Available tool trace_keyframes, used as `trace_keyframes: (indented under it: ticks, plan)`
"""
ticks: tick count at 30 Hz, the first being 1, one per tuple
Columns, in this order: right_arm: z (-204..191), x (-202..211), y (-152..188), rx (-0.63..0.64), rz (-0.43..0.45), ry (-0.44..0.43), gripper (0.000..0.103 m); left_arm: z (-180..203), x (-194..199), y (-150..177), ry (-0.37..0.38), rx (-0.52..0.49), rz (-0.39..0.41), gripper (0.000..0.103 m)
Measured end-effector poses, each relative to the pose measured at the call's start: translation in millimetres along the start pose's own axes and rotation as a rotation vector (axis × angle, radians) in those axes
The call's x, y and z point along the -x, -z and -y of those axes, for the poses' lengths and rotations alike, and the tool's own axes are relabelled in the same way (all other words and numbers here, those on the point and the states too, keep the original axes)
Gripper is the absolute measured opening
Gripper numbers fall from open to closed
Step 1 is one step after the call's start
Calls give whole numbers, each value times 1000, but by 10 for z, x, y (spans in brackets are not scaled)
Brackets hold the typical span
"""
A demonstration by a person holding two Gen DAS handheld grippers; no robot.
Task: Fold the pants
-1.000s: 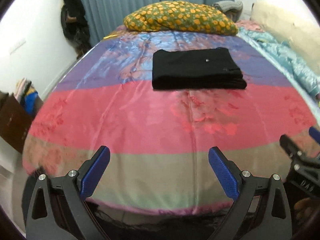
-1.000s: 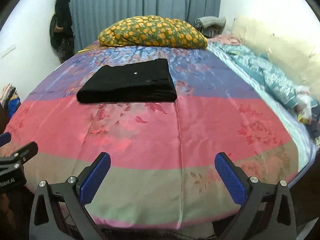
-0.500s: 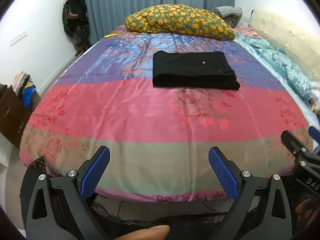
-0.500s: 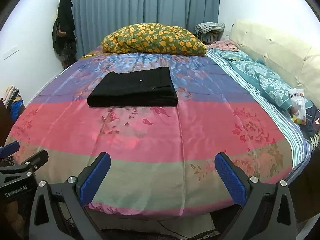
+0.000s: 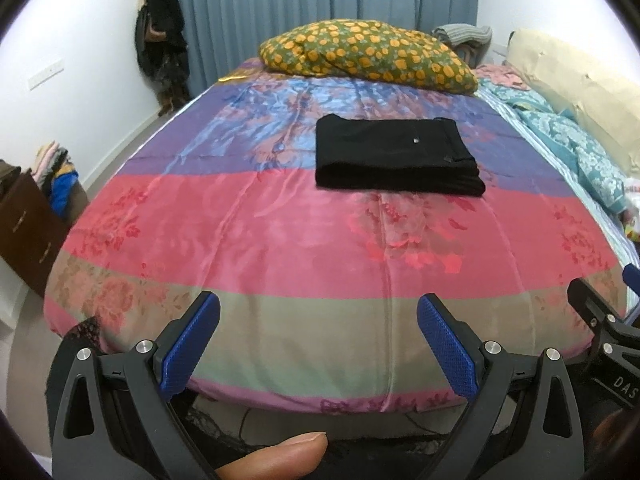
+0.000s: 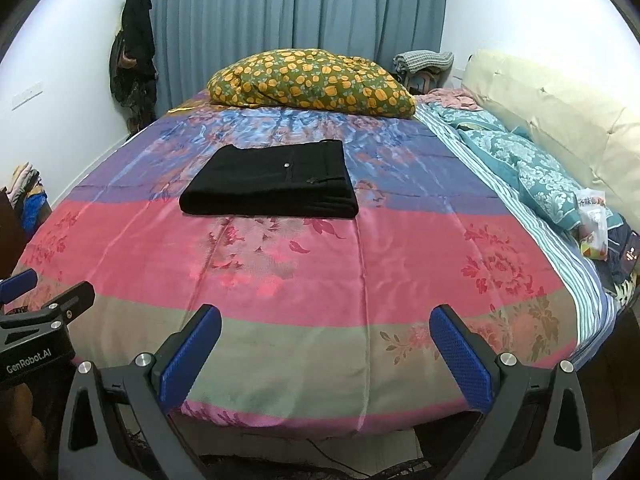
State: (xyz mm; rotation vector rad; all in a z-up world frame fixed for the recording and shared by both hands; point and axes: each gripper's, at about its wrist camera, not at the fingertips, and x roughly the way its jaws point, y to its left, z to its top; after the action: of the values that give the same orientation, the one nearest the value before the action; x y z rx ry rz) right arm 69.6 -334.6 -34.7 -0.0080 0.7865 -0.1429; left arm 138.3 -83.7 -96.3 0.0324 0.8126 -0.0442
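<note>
Black pants (image 5: 394,158) lie folded in a flat rectangle on the striped bedspread (image 5: 280,240), toward the middle of the bed; they also show in the right wrist view (image 6: 276,180). My left gripper (image 5: 318,320) is open and empty, held off the foot of the bed, far from the pants. My right gripper (image 6: 325,330) is open and empty too, beside the left one at the foot of the bed. Each gripper's side shows in the other's view, the right gripper (image 5: 604,328) at the right edge and the left gripper (image 6: 36,316) at the left edge.
A yellow-flowered pillow (image 5: 368,54) lies at the far end of the bed. A teal quilt (image 6: 532,168) and a cream headboard (image 6: 560,108) run along the right side. A brown cabinet (image 5: 28,232) stands left. Dark clothes (image 6: 134,52) hang on the wall.
Both grippers have pulled back from the bed and risen a little, so more of the bed and floor shows. The pants have not moved. A fingertip now shows under the left gripper.
</note>
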Motion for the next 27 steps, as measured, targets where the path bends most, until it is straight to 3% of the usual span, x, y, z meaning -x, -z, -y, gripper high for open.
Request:
trace_keyframes:
  ticks: [11,27]
  plan:
    - [64,39,-29,5,23,51,103,9,-2,-13,-4,6,-12,99]
    - [61,-16,42,-1,-1,43,103,26,-27,18,-11,3,-14,99]
